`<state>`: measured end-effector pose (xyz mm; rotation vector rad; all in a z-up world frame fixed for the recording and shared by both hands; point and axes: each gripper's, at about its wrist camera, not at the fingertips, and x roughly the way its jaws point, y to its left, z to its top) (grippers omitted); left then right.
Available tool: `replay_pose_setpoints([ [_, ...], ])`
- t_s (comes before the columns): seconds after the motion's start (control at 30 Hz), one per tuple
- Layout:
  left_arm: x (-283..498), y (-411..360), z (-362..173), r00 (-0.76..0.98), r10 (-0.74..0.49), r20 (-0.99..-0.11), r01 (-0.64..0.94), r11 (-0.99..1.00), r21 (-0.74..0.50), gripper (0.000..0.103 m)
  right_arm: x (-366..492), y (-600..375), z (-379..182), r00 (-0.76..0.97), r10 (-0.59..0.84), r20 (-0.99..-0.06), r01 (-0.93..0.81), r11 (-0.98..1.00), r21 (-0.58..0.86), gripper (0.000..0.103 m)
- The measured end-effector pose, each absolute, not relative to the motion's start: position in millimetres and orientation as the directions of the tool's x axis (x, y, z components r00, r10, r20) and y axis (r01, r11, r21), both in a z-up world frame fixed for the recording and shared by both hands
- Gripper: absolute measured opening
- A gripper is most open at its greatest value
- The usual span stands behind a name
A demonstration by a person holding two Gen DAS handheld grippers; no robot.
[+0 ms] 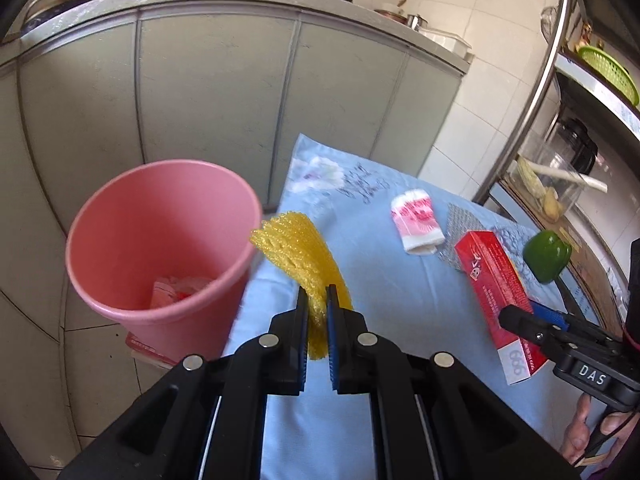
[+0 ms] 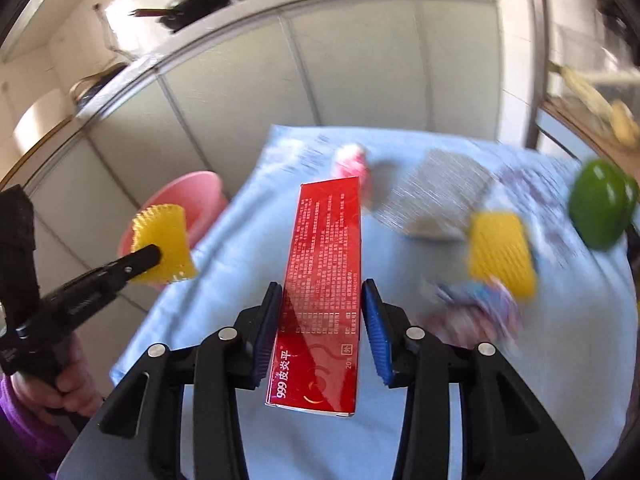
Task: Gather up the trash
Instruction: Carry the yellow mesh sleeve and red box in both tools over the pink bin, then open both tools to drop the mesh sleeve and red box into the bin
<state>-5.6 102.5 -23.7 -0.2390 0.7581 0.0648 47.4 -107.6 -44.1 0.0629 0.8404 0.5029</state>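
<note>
Pinching a yellow foam net [image 1: 304,256] between its pads, the left tool [image 1: 317,312] holds the ribbed, mesh-like sleeve so that it arcs up and forward from the jaws, its far end just beside the rim of the pink bin [image 1: 160,248] that stands ahead and to the left of this tool, off the edge of the counter [image 1: 400,304] with its pale blue cloth. Some pink-and-white scrap lies in the bin's bottom. The right tool [image 2: 322,320] straddles a long red box [image 2: 320,292] printed with white text: the left pad touches the box's side, while the right pad stands a little off it, so whether the grip is firm I cannot tell. The box runs straight ahead between the fingers, its near end reaching back past the pads. Ahead and right of this tool lie a second yellow net [image 2: 502,252], a silver foil sheet [image 2: 436,196], a crumpled wrapper [image 2: 476,308] and a green pepper [image 2: 602,204], all blurred. A pink-and-white packet [image 1: 416,220] lies farther ahead on the cloth.
</note>
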Motion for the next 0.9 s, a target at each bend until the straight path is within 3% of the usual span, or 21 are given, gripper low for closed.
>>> replay_pose_setpoints([
  [0.2,-14,145,-1,0.767,0.098,-0.634,-0.248,0.957,-0.153,0.007,66,-45,-28,0.489,0.552,-0.675,-0.532,0.802,0.271,0.042],
  [0.43,-13,201,-9,0.725,0.223,-0.652,-0.397,0.909,-0.130,0.007,86,31,-19,0.414,0.631,-0.656,-0.649,0.710,0.274,0.042],
  [0.9,20,228,-53,0.637,0.237,-0.733,-0.440,0.893,-0.093,0.008,121,117,-69,0.286,0.622,-0.729,-0.665,0.676,0.316,0.042],
])
